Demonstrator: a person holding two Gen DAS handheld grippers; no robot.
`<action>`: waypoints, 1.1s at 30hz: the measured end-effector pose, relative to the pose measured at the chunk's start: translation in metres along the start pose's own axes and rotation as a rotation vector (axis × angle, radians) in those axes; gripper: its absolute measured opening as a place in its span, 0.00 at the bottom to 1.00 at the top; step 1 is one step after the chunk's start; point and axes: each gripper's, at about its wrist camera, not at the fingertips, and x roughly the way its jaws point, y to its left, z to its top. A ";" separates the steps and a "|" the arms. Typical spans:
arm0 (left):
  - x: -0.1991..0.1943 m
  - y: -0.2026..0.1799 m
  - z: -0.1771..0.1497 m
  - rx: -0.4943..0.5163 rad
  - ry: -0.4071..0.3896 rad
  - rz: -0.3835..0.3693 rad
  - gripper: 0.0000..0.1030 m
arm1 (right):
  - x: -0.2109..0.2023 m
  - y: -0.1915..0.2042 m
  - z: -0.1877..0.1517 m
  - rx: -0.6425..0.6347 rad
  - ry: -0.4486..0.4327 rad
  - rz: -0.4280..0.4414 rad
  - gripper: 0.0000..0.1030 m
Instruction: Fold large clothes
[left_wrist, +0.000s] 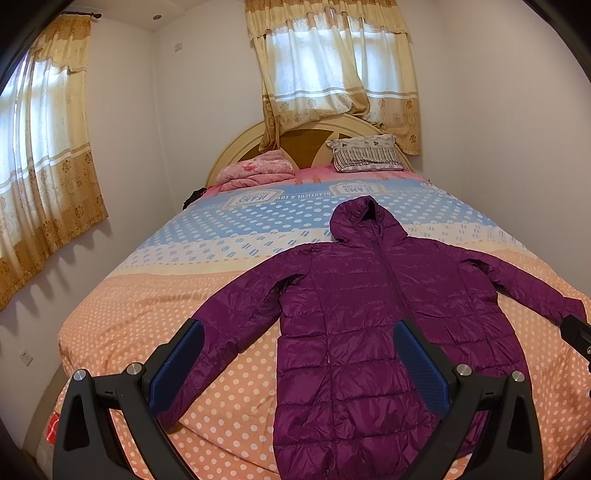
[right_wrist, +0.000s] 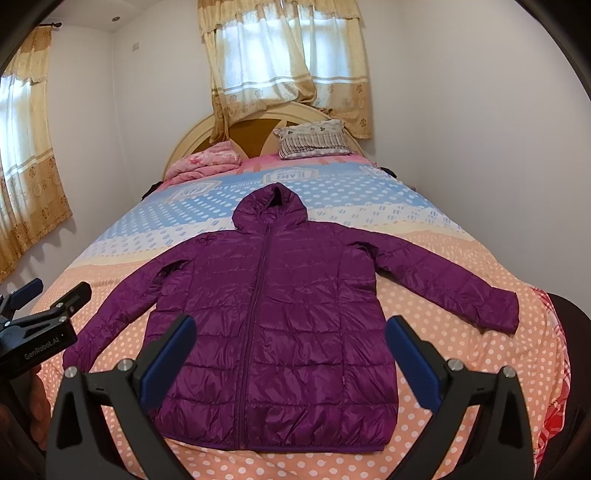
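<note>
A purple quilted hooded jacket (left_wrist: 369, 314) lies flat, front up and zipped, on the bed, sleeves spread out to both sides; it also shows in the right wrist view (right_wrist: 280, 314). My left gripper (left_wrist: 299, 332) is open and empty, held above the jacket's lower left part and left sleeve. My right gripper (right_wrist: 291, 332) is open and empty, held above the jacket's lower hem area. The left gripper also shows at the left edge of the right wrist view (right_wrist: 48, 295). Part of the right gripper shows at the right edge of the left wrist view (left_wrist: 576, 332).
The bed (right_wrist: 424, 229) has a dotted orange and blue cover. A folded pink blanket (right_wrist: 207, 162) and a striped pillow (right_wrist: 314, 142) lie by the headboard. Curtained windows (left_wrist: 332, 66) are behind and to the left. White walls stand close on both sides.
</note>
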 end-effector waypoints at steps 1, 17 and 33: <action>0.000 0.000 0.000 0.000 0.001 -0.001 0.99 | 0.001 -0.001 0.000 0.001 0.002 0.002 1.00; 0.075 0.006 -0.008 0.001 0.093 -0.007 0.99 | 0.059 -0.064 -0.007 0.064 0.080 -0.047 1.00; 0.222 -0.027 0.006 0.081 0.151 0.063 0.99 | 0.113 -0.321 -0.032 0.568 0.244 -0.505 0.80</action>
